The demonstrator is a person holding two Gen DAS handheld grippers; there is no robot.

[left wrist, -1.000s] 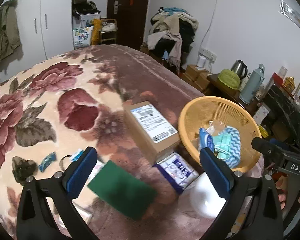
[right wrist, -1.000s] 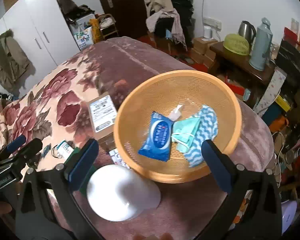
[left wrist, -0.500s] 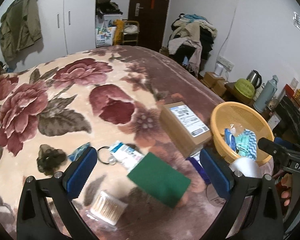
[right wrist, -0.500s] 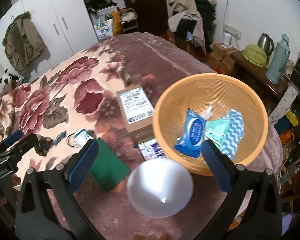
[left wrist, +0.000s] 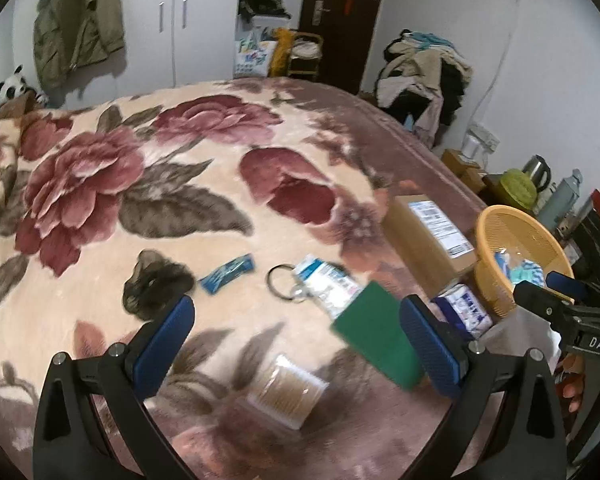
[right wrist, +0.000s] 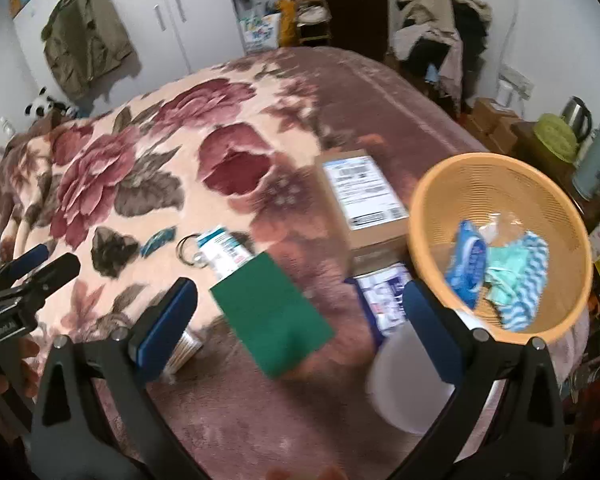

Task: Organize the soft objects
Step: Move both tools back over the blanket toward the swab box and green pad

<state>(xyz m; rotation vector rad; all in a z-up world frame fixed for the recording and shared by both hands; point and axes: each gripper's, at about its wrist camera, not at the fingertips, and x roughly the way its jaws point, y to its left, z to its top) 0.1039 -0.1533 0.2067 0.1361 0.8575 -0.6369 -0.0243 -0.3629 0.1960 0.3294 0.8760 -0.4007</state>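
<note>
Both tongs, the left gripper [left wrist: 296,336] and the right gripper [right wrist: 300,312], are wide apart and hold nothing. The green sponge [right wrist: 272,314] looks light and squishy; pinch its near edge.

An orange mesh basket [right wrist: 452,184] stands at the right edge of the flowered blanket, holding a blue wipes pack [right wrist: 466,268], a teal face mask [right wrist: 504,276] and a blue-and-white zigzag cloth [right wrist: 530,280] in a loose heap. On the blanket lie a flat green scouring pad [right wrist: 272,312], a dark hair scrunchie [left wrist: 154,284] well to its left, and a small tissue pack [left wrist: 326,282] touching the pad's far corner. A blue-and-white packet [right wrist: 384,296], probably more tissues though blurred, lies just beside the basket.
</note>
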